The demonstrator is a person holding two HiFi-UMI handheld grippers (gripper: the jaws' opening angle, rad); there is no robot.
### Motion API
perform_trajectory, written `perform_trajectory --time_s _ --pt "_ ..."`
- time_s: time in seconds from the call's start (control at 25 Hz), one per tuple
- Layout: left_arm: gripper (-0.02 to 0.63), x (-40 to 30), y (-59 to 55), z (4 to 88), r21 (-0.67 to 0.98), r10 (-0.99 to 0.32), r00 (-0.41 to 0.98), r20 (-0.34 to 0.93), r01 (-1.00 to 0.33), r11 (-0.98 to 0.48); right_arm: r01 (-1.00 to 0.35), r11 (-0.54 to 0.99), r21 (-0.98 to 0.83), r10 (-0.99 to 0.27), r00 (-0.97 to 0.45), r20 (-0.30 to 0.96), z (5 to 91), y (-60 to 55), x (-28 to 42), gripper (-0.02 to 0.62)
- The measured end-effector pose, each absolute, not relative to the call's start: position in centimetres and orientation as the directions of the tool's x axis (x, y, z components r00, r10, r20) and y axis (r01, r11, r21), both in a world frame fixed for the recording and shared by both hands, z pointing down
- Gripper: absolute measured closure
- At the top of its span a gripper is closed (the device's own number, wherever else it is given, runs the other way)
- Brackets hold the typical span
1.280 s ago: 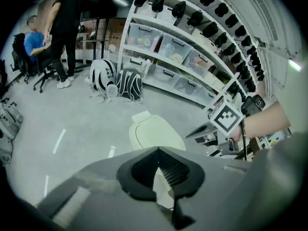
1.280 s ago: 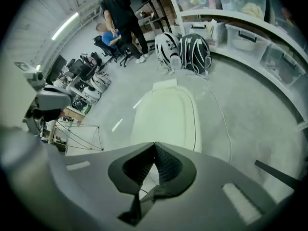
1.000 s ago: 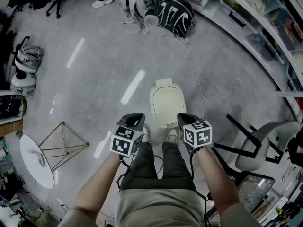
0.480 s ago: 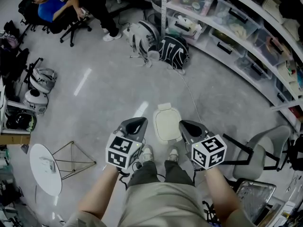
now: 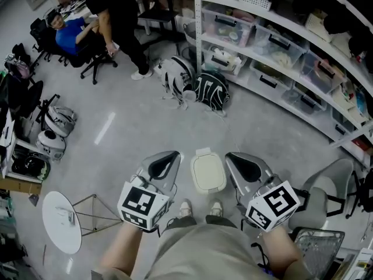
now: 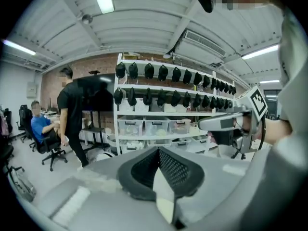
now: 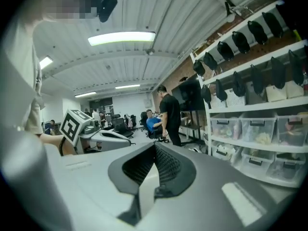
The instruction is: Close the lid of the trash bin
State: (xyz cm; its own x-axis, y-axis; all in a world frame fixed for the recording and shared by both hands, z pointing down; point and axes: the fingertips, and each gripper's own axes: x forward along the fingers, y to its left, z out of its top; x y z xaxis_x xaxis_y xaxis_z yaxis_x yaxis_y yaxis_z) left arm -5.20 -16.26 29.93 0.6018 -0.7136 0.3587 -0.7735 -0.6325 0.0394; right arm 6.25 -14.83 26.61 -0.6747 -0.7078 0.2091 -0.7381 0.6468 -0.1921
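Flanking the cream trash bin [image 5: 208, 171] on the floor, the left gripper [image 5: 164, 167] and right gripper [image 5: 247, 168] hang empty with jaws pressed together, the bin at the left's 3 o'clock and the right's 9 o'clock, neither nearer, its lid [image 5: 208, 177] seemingly already flat.

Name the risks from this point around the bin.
The shoes stand right behind the trash bin; a step forward could knock it. The right gripper is near the grey chair, so a wide swing might hit it. Neither gripper view shows the bin, so its closure can't be checked there.
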Motion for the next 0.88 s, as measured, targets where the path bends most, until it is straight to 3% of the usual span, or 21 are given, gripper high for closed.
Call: perform_trajectory --time_s 0.24,0.4,0.88 --pt "0.603 -5.7 -14.1 21.9 0.049 -0.75 0.628 0.206 -0.772 -0.633 -0.685 0.718 -0.122 -0.682 -0.728 0.066 18.1 -11.7 5.4 0.592" --pt "0.603 -6.4 -13.2 18.1 -0.046 -0.782 0.607 0.14 -0.785 -0.618 -0.676 0.736 -0.034 -0.676 -0.737 -0.005 14.0 -10.2 4.8 0.592" --pt "0.603 -7.1 -11.6 16.2 -0.076 -0.801 0.584 0.132 -0.8 -0.595 -0.701 0.713 -0.015 -0.701 -0.712 -0.041 12.0 -9.7 5.5 0.592"
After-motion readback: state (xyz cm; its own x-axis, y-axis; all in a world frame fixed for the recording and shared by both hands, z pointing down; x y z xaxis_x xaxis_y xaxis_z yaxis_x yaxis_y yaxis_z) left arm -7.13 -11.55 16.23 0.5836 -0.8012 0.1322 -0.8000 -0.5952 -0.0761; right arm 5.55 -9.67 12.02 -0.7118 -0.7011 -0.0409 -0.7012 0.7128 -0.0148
